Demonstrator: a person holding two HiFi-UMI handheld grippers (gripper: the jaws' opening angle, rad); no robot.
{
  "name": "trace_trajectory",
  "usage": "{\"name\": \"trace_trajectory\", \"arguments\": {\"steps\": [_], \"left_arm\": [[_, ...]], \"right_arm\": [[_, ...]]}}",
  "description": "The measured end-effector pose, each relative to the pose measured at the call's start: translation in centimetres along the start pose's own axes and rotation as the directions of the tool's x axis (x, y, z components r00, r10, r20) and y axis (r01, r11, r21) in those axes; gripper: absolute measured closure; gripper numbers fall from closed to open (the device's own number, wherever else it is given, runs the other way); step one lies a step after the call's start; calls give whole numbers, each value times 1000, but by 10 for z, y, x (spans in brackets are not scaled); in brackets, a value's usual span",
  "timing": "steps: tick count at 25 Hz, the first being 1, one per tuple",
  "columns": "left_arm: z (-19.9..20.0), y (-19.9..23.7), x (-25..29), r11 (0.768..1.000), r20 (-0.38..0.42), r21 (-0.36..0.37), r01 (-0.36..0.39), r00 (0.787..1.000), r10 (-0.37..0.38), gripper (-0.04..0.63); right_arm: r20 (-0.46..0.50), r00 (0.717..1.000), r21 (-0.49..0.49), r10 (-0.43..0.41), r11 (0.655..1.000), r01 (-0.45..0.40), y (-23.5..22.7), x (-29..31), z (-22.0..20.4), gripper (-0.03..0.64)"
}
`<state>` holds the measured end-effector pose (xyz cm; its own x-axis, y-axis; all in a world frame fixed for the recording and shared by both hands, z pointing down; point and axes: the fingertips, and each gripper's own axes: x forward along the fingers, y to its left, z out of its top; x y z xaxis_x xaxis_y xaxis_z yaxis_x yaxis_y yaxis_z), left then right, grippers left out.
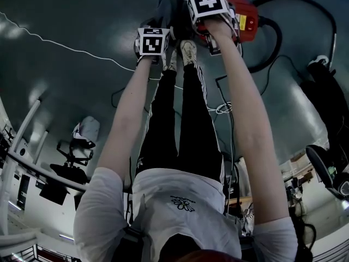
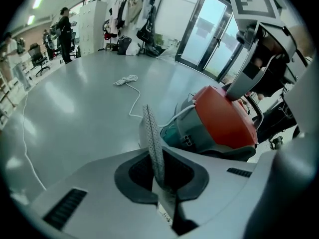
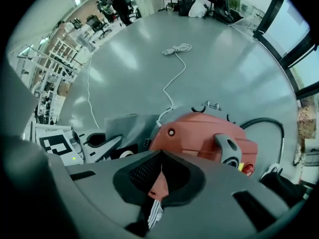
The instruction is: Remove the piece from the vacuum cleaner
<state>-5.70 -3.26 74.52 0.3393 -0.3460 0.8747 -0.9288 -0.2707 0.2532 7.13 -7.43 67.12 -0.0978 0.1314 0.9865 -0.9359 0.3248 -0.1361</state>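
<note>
The red vacuum cleaner (image 1: 246,16) lies on the grey floor by the person's feet. My left gripper (image 2: 160,179) is shut on a thin grey dotted flat piece (image 2: 151,133), seen edge-on and standing up from the jaws, just left of the vacuum's red and teal body (image 2: 219,126). My right gripper (image 3: 155,189) is shut on a red edge of the vacuum (image 3: 202,133). The grey piece (image 3: 127,127) shows beside the vacuum's left end, with the left gripper (image 3: 94,148) on it. In the head view both grippers (image 1: 153,42) (image 1: 210,7) are held low at the vacuum.
A black hose (image 1: 275,37) loops right of the vacuum. A white cable (image 2: 130,91) trails across the floor. The person's shoes (image 1: 187,51) stand between the grippers. Glass doors (image 2: 209,29) and hanging clothes are at the back, with people (image 2: 65,26) far left.
</note>
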Motion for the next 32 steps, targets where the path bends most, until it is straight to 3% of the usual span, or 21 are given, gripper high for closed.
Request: {"name": "trace_trajectory", "arguments": {"steps": [3,8,14,23,32], "left_arm": [[-1,1,6,1000,-9,-8,1,1000,-1,578],[-9,8,-5,992,33,-116,-56,998,60,578],[-18,13,-21,979,85,-186,-83,991,100,578],[-16,12,-26,992,112,-96,-78,990,89,578],[-19,10,-32,993,115,-99,-70,990,82,578]], "right_arm": [[-10,1000,3,3,1000,-3,0,0,-2,604],[-7,1000,7,-4,1000,4,-1,-2,1,604],[-1,1000,5,-25,1000,25,-2,-4,2,604],[22,999,13,-31,999,31,-1,-4,4,604],[23,999,24,-35,999,35,-3,-4,2,604]]}}
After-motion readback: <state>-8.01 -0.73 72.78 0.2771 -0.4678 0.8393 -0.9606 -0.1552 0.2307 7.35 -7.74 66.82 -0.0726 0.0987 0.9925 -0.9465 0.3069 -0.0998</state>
